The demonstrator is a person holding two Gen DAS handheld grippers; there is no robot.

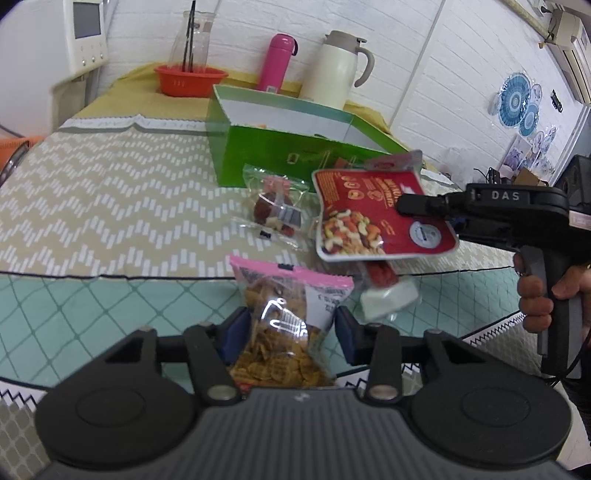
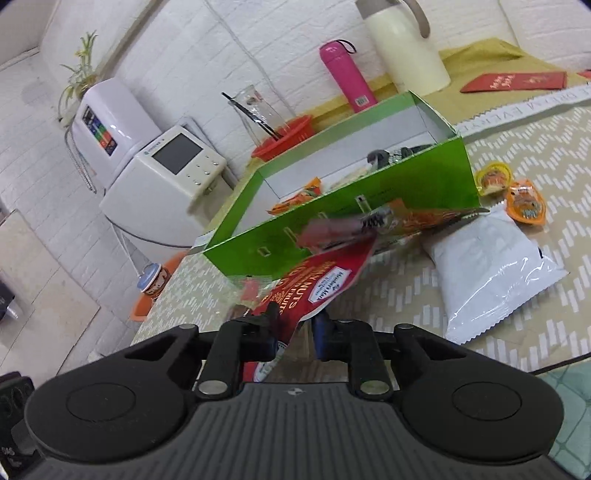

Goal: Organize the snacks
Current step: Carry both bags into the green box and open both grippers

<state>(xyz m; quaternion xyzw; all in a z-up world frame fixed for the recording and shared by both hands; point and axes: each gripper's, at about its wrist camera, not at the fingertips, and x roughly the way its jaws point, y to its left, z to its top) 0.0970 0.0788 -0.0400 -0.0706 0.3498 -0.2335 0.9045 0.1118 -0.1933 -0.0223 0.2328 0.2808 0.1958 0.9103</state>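
Note:
A green open box stands mid-table, with an orange packet inside. My left gripper is shut on a pink-topped packet of golden chips, its blue pads pressing both sides. From the right, my right gripper is shut on a red mixed-nuts packet, holding it above the cloth in front of the box. A clear dried-fruit packet lies before the box. A red-and-white packet lies under the raised nuts packet.
A white pouch and orange jelly cups lie right of the box. Behind it stand a pink bottle, a cream jug and a red basket. A white appliance sits at the far left.

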